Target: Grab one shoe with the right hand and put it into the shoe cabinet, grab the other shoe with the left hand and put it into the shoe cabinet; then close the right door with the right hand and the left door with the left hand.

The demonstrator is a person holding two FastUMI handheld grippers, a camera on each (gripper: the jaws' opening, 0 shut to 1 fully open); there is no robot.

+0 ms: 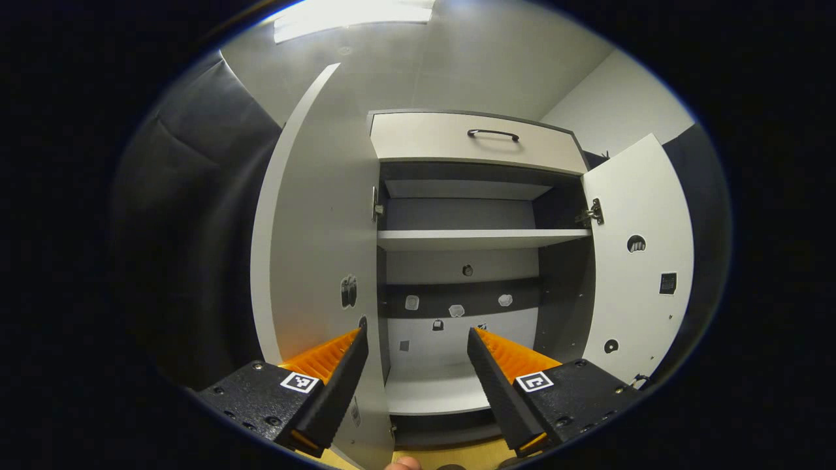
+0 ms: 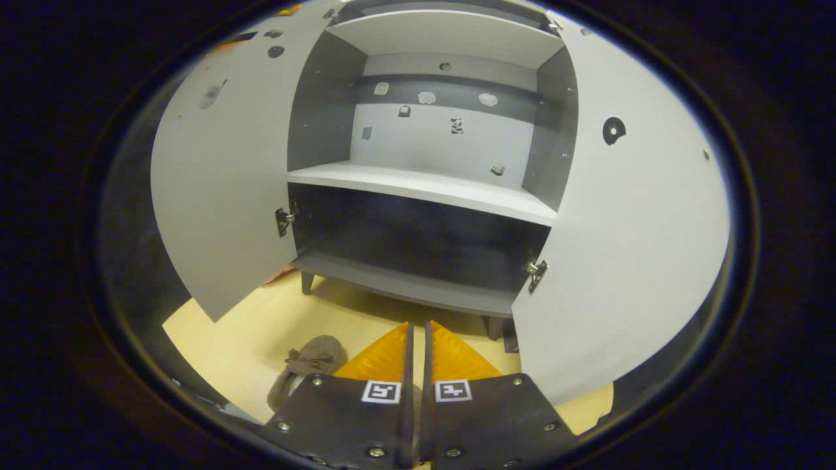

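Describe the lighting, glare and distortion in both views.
Left gripper view: ceiling light blown out at top, left door bowed by fisheye. Right gripper view: evenly lit, bottom compartment in deep shadow, both doors curve outward, brown shoe slightly soft near the edge.

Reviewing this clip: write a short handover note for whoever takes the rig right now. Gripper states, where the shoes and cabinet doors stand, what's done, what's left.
Left gripper: open, holding nothing, pointed into the grey shoe cabinet.
Right gripper: fingers closed together with nothing visibly between them, aimed low at the cabinet front.
Both doors stand wide open: left door, right door.
One brown suede shoe lies on the yellow floor in front of the cabinet, left of the right gripper. I can't spot the second shoe.
The shelves in view carry no shoes.
Done: nothing yet, by the look of it.
Left: both shoes in, then both doors shut.
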